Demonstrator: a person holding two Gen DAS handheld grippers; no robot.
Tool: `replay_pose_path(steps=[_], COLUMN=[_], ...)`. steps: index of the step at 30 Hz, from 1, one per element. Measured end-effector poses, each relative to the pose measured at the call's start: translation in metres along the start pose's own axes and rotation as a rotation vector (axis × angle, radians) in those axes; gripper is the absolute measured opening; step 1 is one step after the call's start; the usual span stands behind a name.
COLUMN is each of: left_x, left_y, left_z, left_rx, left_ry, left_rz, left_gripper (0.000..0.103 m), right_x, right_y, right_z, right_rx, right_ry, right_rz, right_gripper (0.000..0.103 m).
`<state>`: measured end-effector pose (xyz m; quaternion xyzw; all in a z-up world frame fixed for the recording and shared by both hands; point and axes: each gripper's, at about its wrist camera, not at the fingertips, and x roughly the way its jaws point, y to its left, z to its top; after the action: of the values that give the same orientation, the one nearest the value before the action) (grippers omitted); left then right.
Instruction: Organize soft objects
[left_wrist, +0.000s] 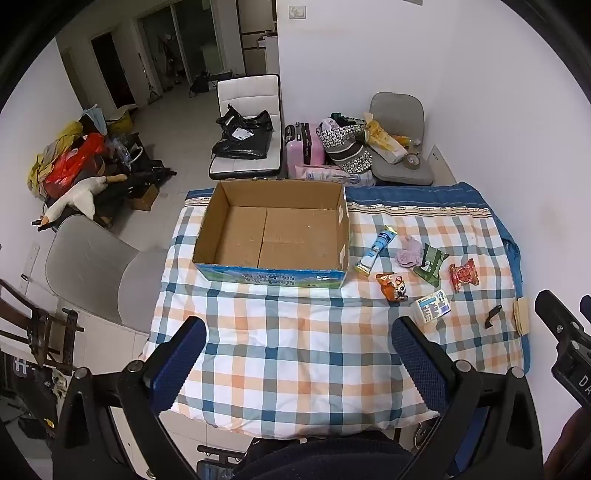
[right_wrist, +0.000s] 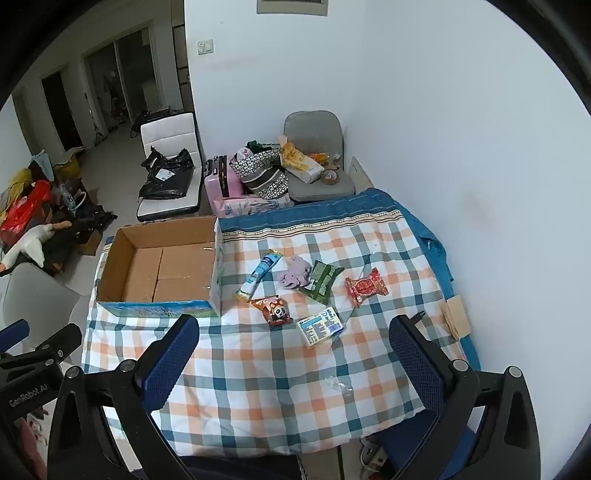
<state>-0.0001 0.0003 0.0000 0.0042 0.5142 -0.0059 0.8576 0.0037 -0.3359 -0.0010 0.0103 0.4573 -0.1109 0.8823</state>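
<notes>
An empty open cardboard box (left_wrist: 271, 230) (right_wrist: 162, 266) stands on the checked cloth at the far left of the table. To its right lie a blue-white tube (left_wrist: 376, 250) (right_wrist: 259, 275), a lilac cloth (left_wrist: 409, 251) (right_wrist: 294, 275), a green packet (left_wrist: 429, 264) (right_wrist: 320, 281), a red packet (left_wrist: 463, 275) (right_wrist: 366, 287), an orange panda packet (left_wrist: 392, 287) (right_wrist: 273, 310) and a white tissue pack (left_wrist: 431, 306) (right_wrist: 319, 326). My left gripper (left_wrist: 299, 347) is open and empty above the near cloth. My right gripper (right_wrist: 293, 343) is open and empty, just short of the tissue pack.
The checked cloth (left_wrist: 295, 350) (right_wrist: 258, 387) covers the table, with a wall along its right side. A black clip (left_wrist: 492, 316) and brown cards (left_wrist: 521, 316) (right_wrist: 458, 314) lie at the right edge. Chairs, a pink suitcase (left_wrist: 302, 147) and bags stand behind; a grey chair (left_wrist: 92, 266) stands left.
</notes>
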Motion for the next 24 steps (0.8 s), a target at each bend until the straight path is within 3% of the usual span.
replay_pose_path(steps=[24], left_x=[-0.0003], left_y=[-0.0008], left_z=[0.0031], left_rx=[0.001], left_ry=[-0.001], left_rz=[0.002], left_gripper=[0.103], right_x=[-0.0024], right_y=[0.0050], right_z=[-0.0017], right_rx=[-0.010], right_ry=[0.013], right_rz=[-0.026], right_gripper=[0.103])
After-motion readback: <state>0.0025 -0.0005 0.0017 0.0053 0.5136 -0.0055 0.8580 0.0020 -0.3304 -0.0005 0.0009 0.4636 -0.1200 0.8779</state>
